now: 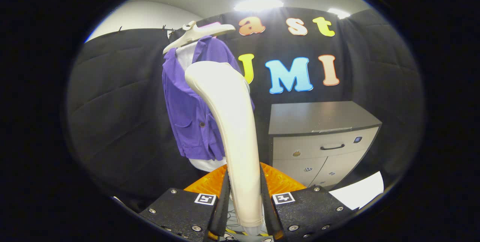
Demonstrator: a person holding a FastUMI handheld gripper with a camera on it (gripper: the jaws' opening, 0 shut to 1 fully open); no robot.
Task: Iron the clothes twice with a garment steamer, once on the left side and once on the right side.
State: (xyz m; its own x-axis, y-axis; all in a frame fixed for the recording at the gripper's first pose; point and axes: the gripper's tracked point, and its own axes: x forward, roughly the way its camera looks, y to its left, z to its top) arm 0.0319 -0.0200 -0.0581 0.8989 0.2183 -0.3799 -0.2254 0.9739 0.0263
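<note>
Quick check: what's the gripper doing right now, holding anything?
Gripper: closed on the handle of the garment steamer, one finger on each side; its head is raised toward the purple shirt on the hanger.

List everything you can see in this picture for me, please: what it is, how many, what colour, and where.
steamer: one, cream, clamped between the fingers, rising ahead of them
shirt: one, purple, hanging behind the steamer
white garment: one, under the shirt, hem showing below it
hanger: one, cream, carrying the shirt
cabinet: one, grey top, pale front with a dark handle, right of the shirt
white sheet: one, on the floor by the cabinet
gripper: one, both fingers pressing on the steamer's handle
</note>
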